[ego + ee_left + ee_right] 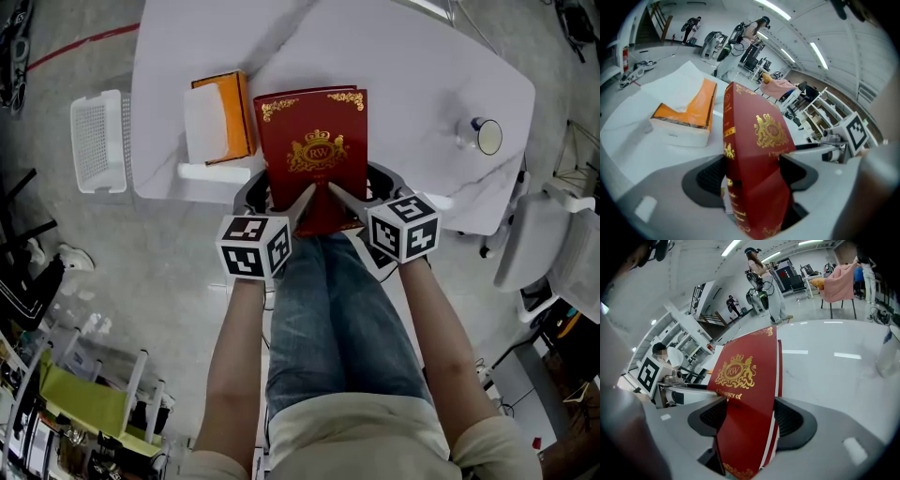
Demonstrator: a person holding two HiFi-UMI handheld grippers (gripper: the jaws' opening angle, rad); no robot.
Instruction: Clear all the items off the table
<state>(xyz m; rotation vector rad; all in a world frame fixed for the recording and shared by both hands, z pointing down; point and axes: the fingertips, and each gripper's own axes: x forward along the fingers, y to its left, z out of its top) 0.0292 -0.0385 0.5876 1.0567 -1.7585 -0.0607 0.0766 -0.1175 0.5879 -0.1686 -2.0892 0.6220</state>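
The left gripper and right gripper are each clamping wide-set jaws on the near end of the red book overhanging the near edge of the table, seemingly starting its removal, which is calling for 2 matched, level lifts.

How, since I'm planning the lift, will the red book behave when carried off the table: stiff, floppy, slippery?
The red book is probably stiff: its cover looks flat between the left gripper and right gripper. Its smooth, shiny cover may slip in the jaws. Gripped only at its near edge, it may feel front-heavy and droop.
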